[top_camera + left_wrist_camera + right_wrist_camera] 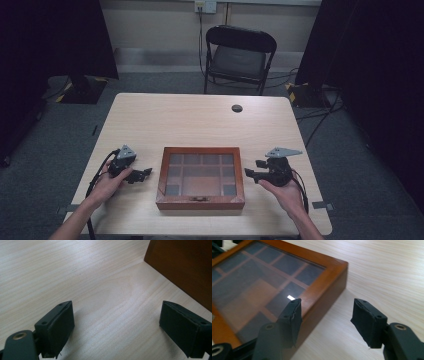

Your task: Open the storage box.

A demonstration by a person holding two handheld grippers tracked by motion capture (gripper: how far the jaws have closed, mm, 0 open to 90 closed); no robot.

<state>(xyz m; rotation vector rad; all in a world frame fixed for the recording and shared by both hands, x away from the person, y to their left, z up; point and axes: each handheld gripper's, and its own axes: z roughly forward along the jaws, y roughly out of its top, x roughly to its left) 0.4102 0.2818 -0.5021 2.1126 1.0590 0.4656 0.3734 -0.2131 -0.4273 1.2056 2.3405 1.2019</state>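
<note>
Flanking wooden box (200,199), L gripper (145,173) released, R gripper (251,173) released, compartment contents dim thru glass lid (257,287).

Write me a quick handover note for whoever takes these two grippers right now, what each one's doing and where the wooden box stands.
Left gripper: open, nothing between its jaws, low over the table just left of the box.
Right gripper: open, holding nothing, just right of the box, jaws pointing at its right edge.
Wooden box: near the front middle of the table, glass lid shut, front clasp facing the person.
Done: nothing visibly yet; box untouched.
Left: probably to grip and open the lid, judging by how both grippers flank it.
</note>
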